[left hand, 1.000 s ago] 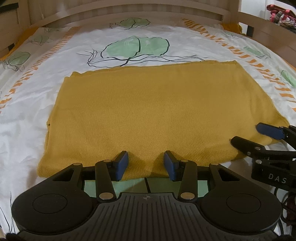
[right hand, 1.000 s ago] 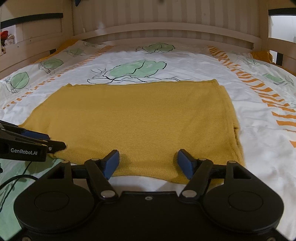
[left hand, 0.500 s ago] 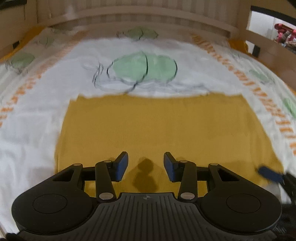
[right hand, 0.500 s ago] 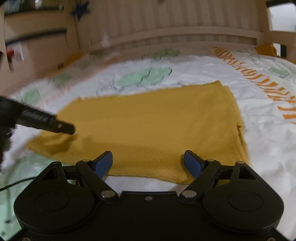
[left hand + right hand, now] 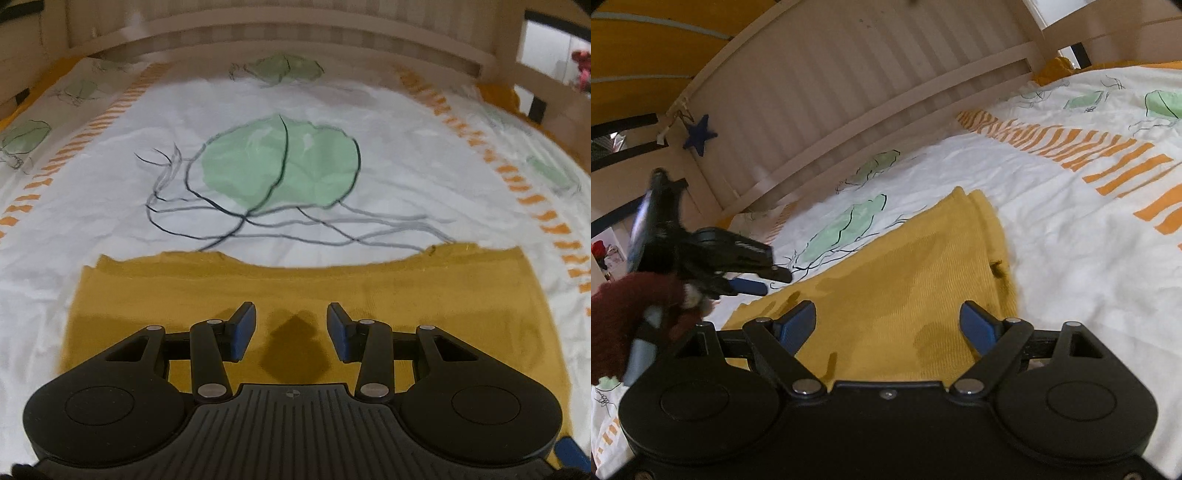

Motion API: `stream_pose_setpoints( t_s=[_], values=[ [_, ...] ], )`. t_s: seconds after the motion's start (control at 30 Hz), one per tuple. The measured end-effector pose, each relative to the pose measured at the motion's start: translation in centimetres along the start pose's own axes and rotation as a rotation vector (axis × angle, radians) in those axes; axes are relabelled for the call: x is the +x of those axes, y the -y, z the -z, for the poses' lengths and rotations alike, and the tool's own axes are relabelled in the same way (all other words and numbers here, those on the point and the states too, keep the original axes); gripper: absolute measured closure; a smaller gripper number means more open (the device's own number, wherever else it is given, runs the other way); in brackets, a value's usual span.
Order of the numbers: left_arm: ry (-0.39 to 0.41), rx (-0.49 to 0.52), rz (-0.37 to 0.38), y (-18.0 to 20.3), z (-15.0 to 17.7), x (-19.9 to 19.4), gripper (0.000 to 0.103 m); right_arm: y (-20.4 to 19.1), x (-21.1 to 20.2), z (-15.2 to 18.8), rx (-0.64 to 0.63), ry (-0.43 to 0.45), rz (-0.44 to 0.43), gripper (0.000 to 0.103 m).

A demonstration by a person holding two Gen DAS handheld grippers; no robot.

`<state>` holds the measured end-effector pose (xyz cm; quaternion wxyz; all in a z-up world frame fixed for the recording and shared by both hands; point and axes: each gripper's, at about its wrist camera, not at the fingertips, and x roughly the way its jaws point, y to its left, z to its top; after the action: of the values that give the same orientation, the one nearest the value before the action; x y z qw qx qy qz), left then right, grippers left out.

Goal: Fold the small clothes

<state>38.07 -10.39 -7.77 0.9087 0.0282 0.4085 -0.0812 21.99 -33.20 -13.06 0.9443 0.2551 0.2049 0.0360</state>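
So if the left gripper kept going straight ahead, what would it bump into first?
Probably the yellow cloth: the open left gripper hangs over it, empty. If it clears the cloth, the bedsheet comes next. Depth is hard to judge.

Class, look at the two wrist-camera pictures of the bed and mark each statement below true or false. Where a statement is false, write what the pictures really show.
1. The yellow knit garment lies folded on the printed bedsheet. True.
2. The left gripper is shut on the garment. False: its jaws stand open above the cloth, gripping nothing.
3. The right gripper is open. True.
4. A red star hangs on the headboard. False: the star is dark blue.
5. The sheet's stripes are orange. True.
6. The person's sleeve is white. False: it is dark red.
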Motion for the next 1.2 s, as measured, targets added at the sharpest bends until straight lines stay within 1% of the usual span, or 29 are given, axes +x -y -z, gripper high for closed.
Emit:
stream_pose_setpoints(
  t_s=[0.1,0.13,0.2,0.3,0.43,0.5,0.6,0.73,0.9,0.97,1.07,1.2],
  values=[
    [-0.071,0.045,-0.022,0.8,0.6,2.1,0.061,0.4,0.2,0.0,0.026,-0.009,0.0,0.017],
    [-0.08,0.057,-0.029,0.9,0.9,2.5,0.061,0.5,0.2,0.1,0.03,-0.01,0.002,0.017],
    [-0.065,0.086,-0.046,1.3,1.3,2.6,0.06,0.6,0.3,0.1,0.031,-0.013,0.004,0.017],
    [-0.07,0.107,-0.059,1.6,1.3,2.4,0.061,0.5,0.2,0.2,0.028,-0.019,0.005,0.017],
    [-0.063,0.091,-0.052,1.3,1.0,1.1,0.062,0.6,0.1,0.2,0.037,-0.019,0.001,0.017],
    [-0.054,0.087,-0.032,1.3,1.6,-0.1,0.062,0.6,0.0,0.2,0.04,-0.017,-0.001,0.017],
    [-0.052,0.084,0.002,1.5,3.2,-1.8,0.062,0.7,0.0,0.2,0.046,-0.012,-0.005,0.017],
    [-0.062,0.053,0.041,1.2,6.4,-4.1,0.062,1.0,-0.4,0.1,0.066,0.001,-0.007,0.017],
    [-0.08,0.04,0.057,0.9,8.9,-4.6,0.062,1.1,-0.6,0.0,0.073,0.007,0.001,0.017],
    [-0.074,0.042,0.067,0.5,9.0,-4.7,0.062,1.0,-0.7,0.0,0.068,0.002,0.004,0.017],
    [-0.076,-0.009,0.084,-0.5,8.6,-5.4,0.062,1.0,-0.7,-0.3,0.074,-0.015,0.009,0.017],
    [-0.014,-0.02,0.057,-2.5,9.1,-7.3,0.062,1.2,-1.0,-1.3,0.103,-0.049,0.018,0.017]
  ],
)
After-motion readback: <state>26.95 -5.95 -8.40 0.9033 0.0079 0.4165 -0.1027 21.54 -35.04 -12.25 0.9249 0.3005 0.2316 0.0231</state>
